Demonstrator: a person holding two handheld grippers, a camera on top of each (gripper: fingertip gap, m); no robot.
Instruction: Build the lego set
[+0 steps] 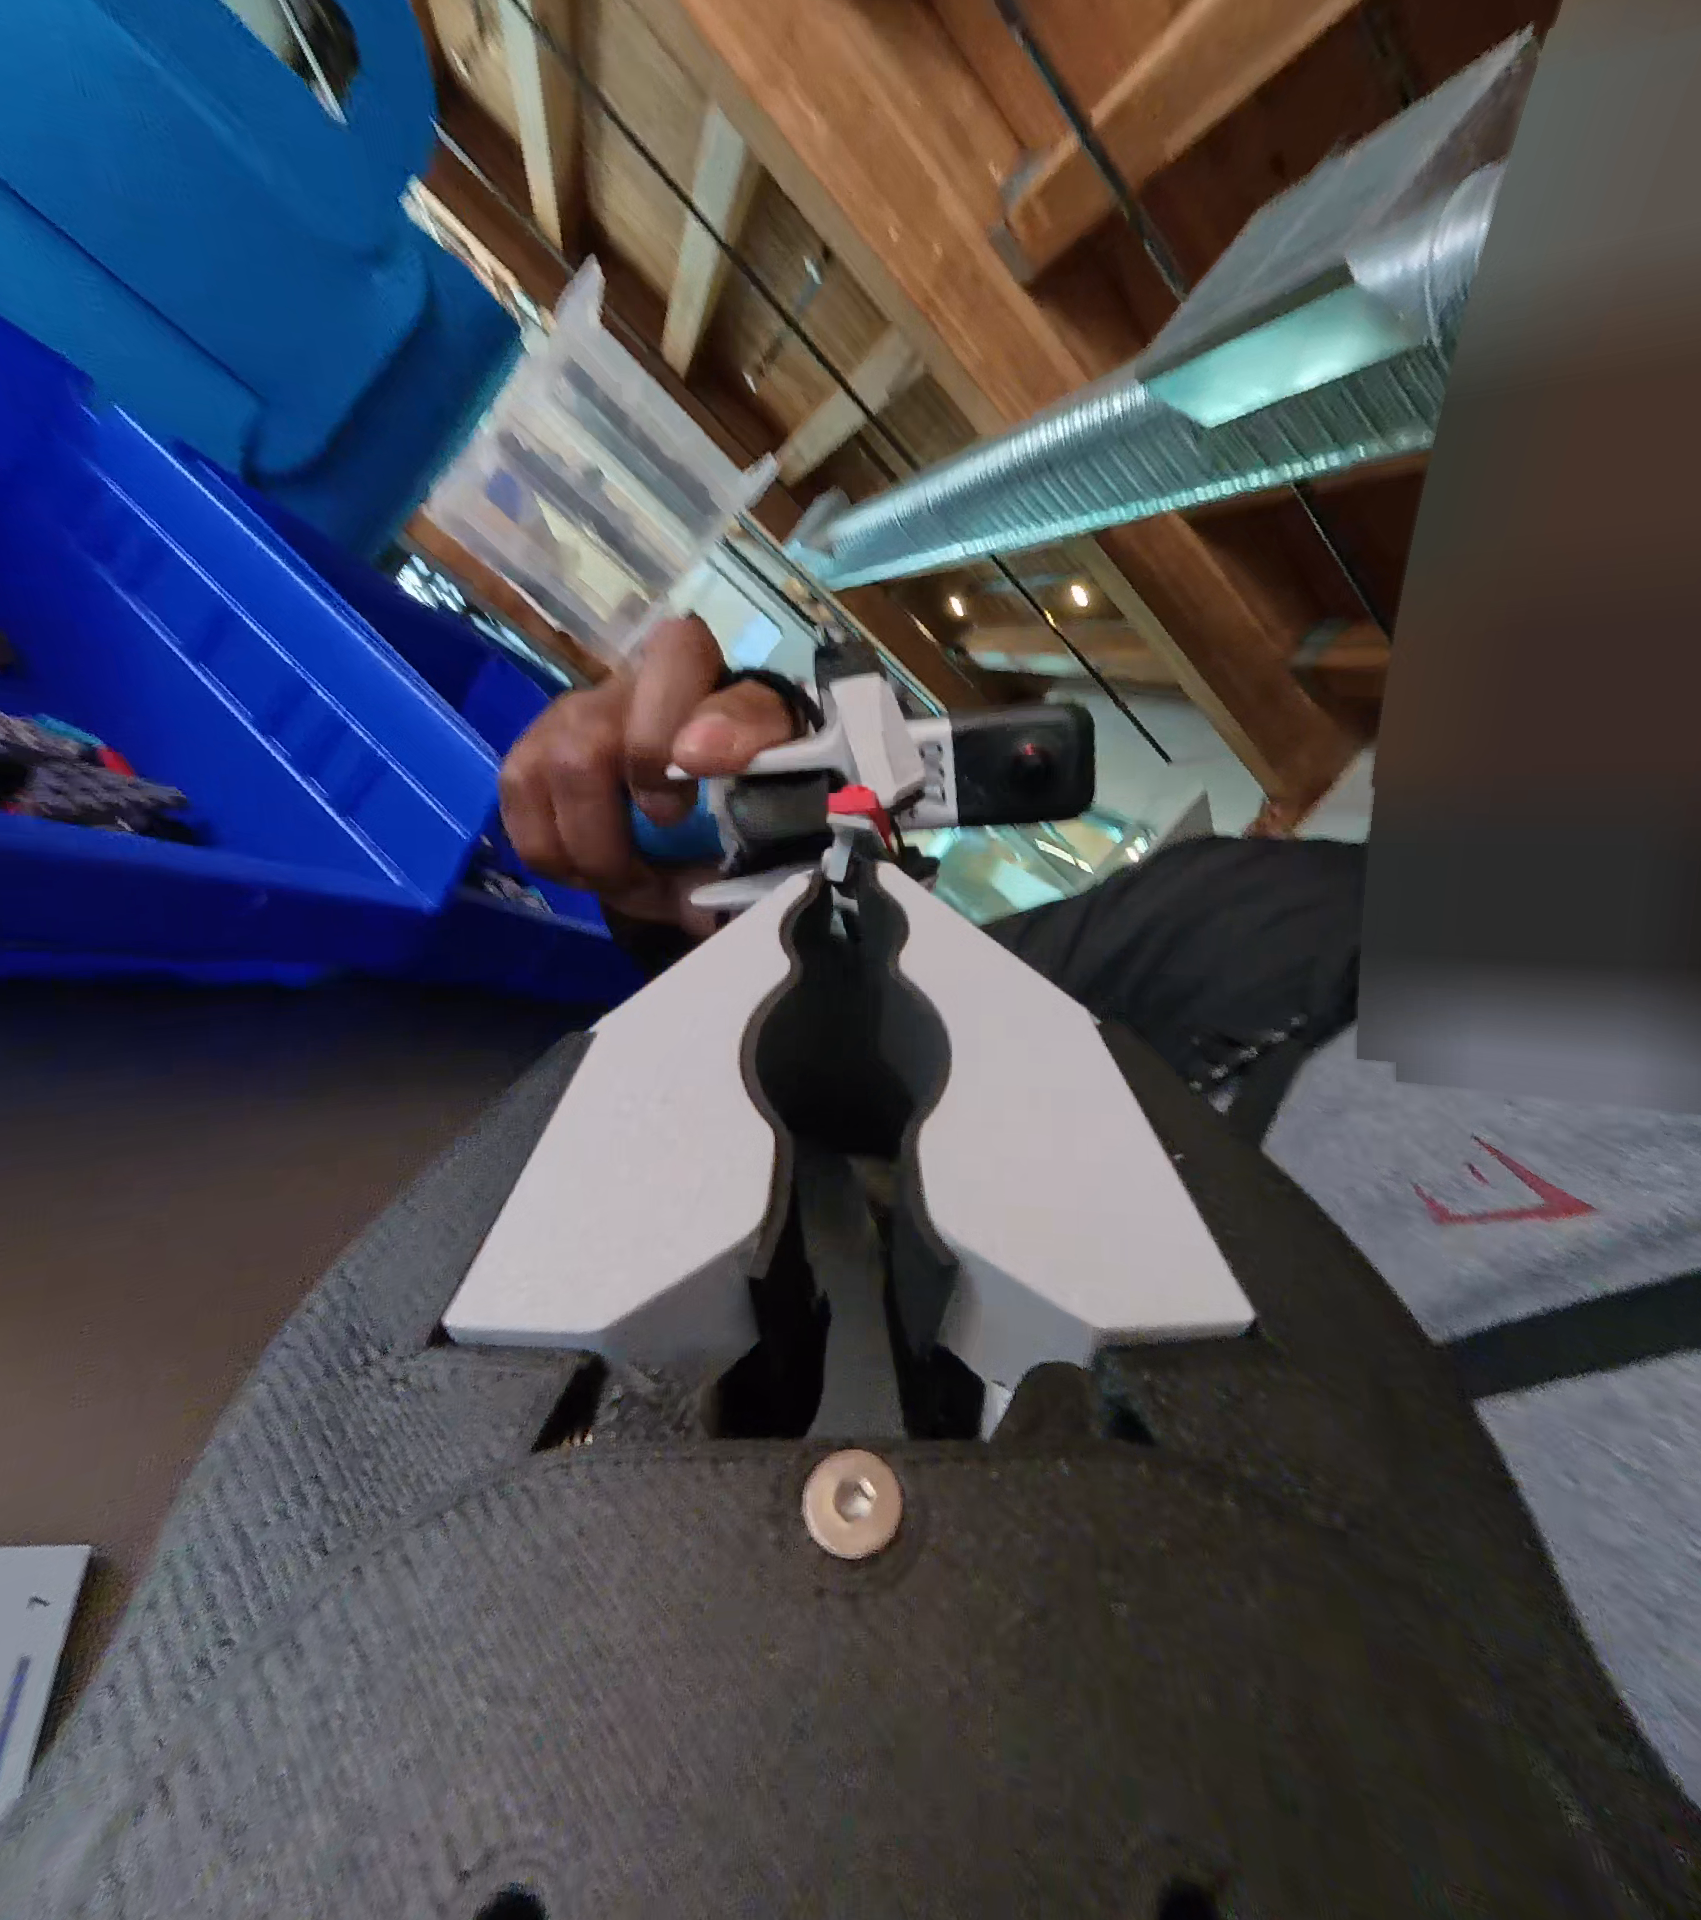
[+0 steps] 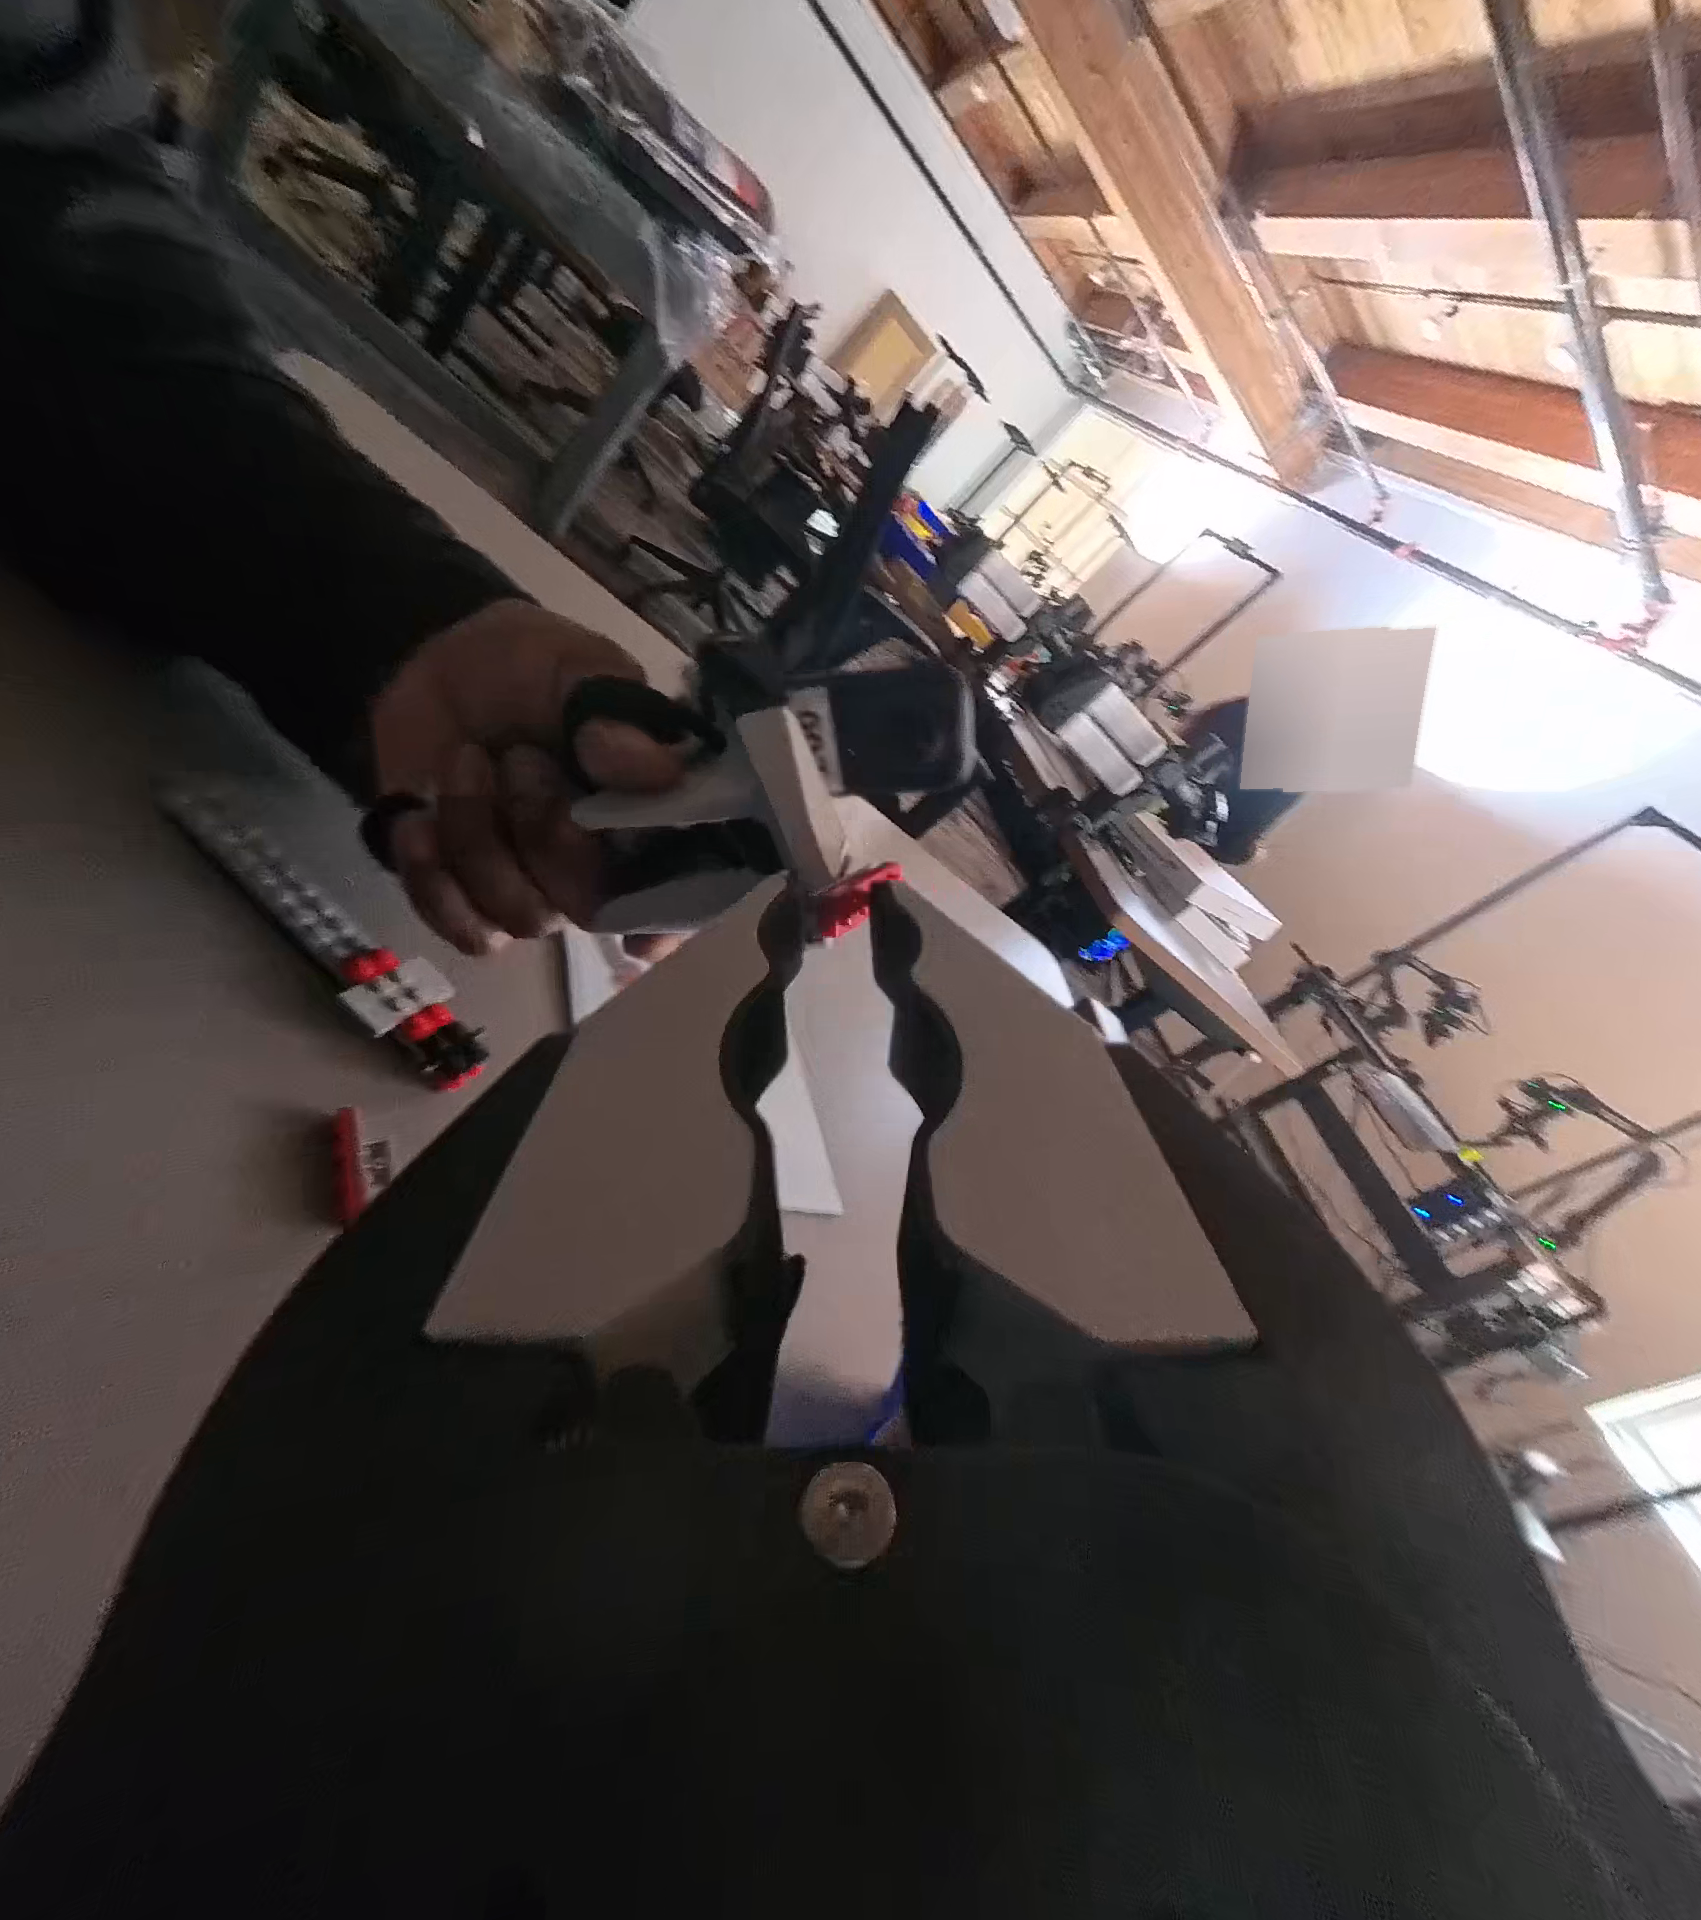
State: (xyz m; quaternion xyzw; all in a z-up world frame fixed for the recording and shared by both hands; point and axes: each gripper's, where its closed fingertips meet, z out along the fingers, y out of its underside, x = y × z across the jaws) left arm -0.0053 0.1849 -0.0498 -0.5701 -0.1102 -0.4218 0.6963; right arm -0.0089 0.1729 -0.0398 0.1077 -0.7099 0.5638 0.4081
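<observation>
Both grippers are raised above the table and meet tip to tip. In the left wrist view my left gripper (image 1: pixel 833 891) is shut on a small white-grey lego piece (image 1: pixel 840 914). The right gripper (image 1: pixel 825 831), held by a hand, faces it with a small red lego piece (image 1: pixel 852 804) at its tips. In the right wrist view my right gripper (image 2: pixel 833 902) is closed on that red piece (image 2: pixel 851 899), with a narrow gap between its jaws. The left gripper (image 2: pixel 789 868), held by a hand (image 2: pixel 482 790), touches the red piece from the far side.
A partly built grey lego plate with red and black parts (image 2: pixel 378 987) and a loose red brick (image 2: pixel 344 1162) lie on the brown table. Blue bins (image 1: pixel 233 665) with loose lego pieces (image 1: pixel 67 774) stand at the left. A clear organiser box (image 1: pixel 597 468) stands behind them. A white sheet (image 2: pixel 804 1132) lies below the grippers. Less than 4 cm separates the two grippers' tips.
</observation>
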